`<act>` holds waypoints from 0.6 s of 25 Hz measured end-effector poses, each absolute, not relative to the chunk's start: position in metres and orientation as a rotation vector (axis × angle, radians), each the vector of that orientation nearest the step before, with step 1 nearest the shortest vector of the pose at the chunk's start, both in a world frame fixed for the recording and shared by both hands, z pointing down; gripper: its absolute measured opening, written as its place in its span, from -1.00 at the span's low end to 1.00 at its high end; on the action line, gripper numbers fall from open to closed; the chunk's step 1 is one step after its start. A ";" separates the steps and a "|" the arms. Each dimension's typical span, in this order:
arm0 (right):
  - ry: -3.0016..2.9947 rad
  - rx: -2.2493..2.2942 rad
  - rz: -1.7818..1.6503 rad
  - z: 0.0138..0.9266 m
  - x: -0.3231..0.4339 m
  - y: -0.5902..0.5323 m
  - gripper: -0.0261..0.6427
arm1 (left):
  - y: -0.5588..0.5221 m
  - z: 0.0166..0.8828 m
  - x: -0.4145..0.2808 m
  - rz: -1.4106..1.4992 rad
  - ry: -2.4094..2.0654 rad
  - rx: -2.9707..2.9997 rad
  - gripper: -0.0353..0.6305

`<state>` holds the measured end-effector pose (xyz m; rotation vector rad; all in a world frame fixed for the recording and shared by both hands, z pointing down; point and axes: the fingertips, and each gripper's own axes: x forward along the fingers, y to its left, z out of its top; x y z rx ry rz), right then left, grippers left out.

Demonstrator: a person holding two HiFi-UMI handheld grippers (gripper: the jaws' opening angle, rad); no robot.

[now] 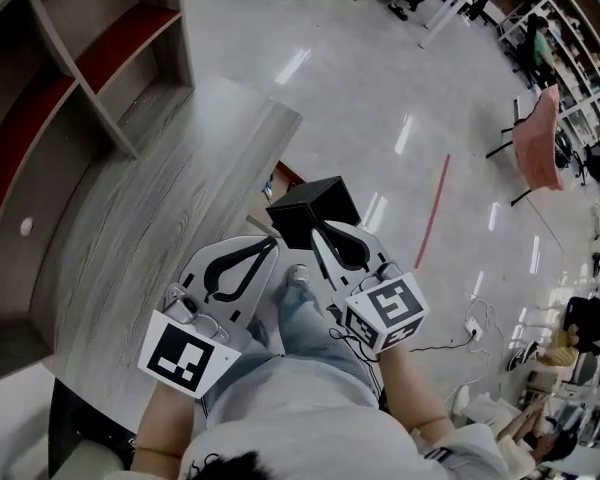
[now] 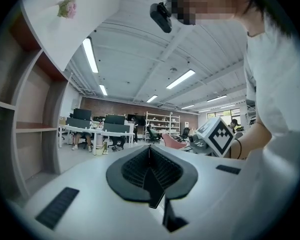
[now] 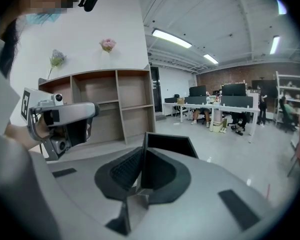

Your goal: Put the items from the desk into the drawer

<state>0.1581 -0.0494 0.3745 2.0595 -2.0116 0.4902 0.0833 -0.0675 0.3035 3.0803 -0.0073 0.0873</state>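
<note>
Both forearms reach forward from the body, side by side over the person's lap; each hand grips its tool from behind the marker cube. The left gripper [image 1: 271,243] points ahead and a little right, its jaws pressed together with nothing between them, as its own view confirms [image 2: 150,156]; it hangs just off the desk's [image 1: 130,238] near right edge. The right gripper [image 1: 319,227] lies just beside it, angled slightly left, pinching a black box [image 1: 305,208]; in the right gripper view the box [image 3: 167,145] stands upright between the closed jaws [image 3: 141,156], past their tips. The box is held in the air off the desk's right edge, above the floor [image 1: 380,88], not touching the desk. Under that edge, just left of the box, a red-edged part [image 1: 283,180] shows; whether it is the drawer I cannot tell.

The desk is grey wood grain, running up the left; a shelf [image 1: 70,78] with red inner faces stands along its far left side. Beyond, the floor is glossy grey with a red line [image 1: 432,211]; a pink chair [image 1: 538,138] stands far right.
</note>
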 end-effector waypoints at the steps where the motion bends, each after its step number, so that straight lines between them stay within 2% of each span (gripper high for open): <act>1: -2.019 2.046 0.495 0.377 0.164 -0.049 -0.81 | -0.065 0.303 0.090 0.096 -0.013 3.078 -0.86; 15: -2.145 1.805 0.614 0.461 0.219 -0.083 -0.81 | -0.065 0.332 0.169 0.213 -0.121 3.048 -0.86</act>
